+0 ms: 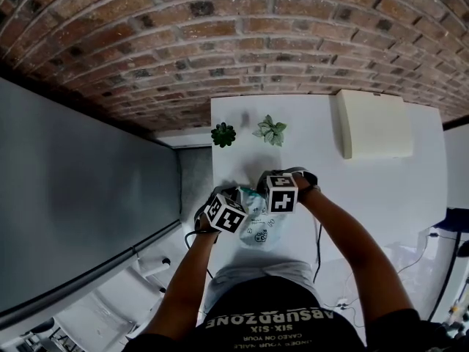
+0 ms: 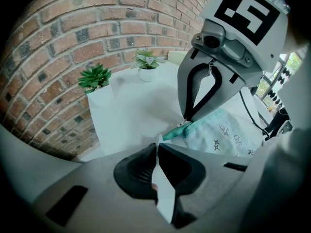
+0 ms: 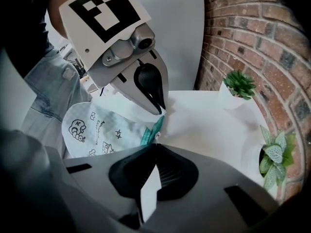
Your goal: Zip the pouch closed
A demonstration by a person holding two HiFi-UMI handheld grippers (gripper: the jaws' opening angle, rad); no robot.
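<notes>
Near the front edge of the white table (image 1: 366, 196), the left gripper (image 2: 158, 141) pinches the end of the printed pouch (image 2: 218, 137) to anchor it, while the right gripper (image 3: 155, 143), jaws closed apparently on the zipper pull (image 3: 154, 137), seems set to draw it along.

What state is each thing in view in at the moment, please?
pouch: on the table, held by both grippers; how far zipped is unclear.
left gripper: shut on the pouch's end.
right gripper: shut on the zip.
dark plant, pale plant: upright.
</notes>
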